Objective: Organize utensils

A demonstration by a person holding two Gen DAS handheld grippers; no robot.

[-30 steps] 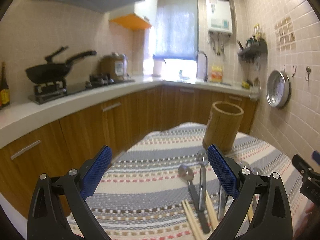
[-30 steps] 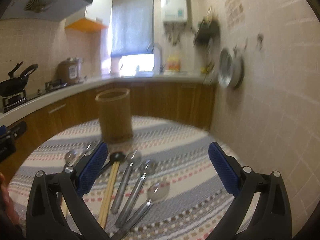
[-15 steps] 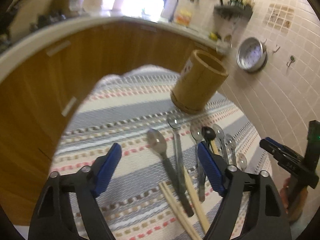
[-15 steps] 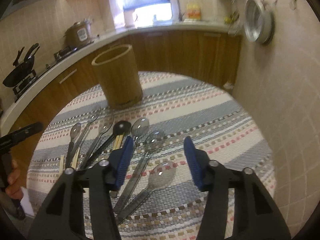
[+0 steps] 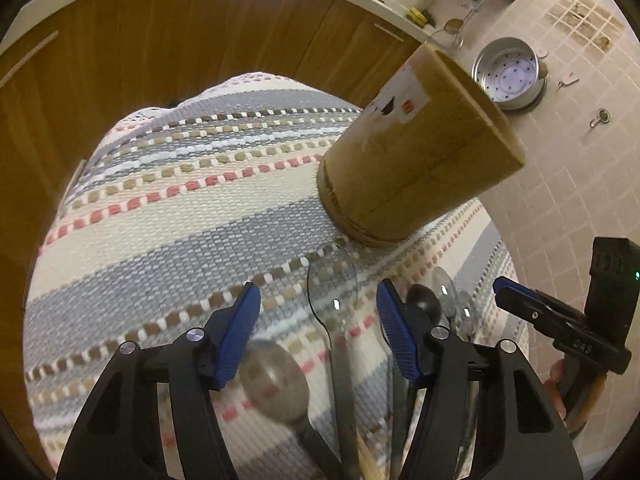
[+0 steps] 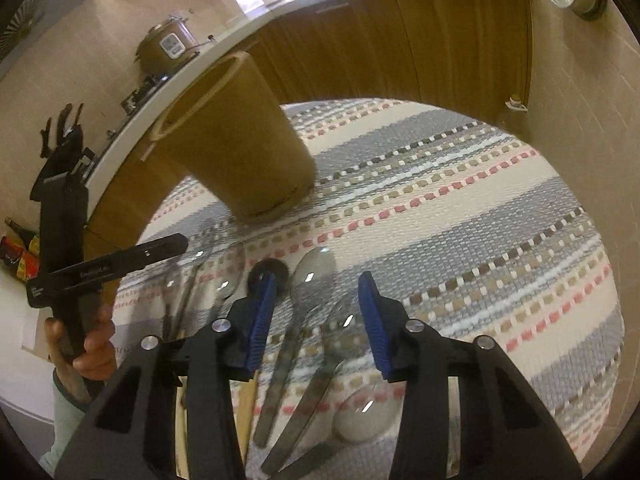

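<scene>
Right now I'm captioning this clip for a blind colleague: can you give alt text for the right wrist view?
The right gripper, jaws closing but gripping nothing, hovers over metal spoons lying in a row on a striped tablecloth. Beyond stands a bamboo utensil holder; the left gripper shows at left.

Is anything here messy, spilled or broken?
Nothing looks spilled or broken. The spoons and chopsticks just lie loose on the striped cloth beside the wooden holder, which stands upright.
</scene>
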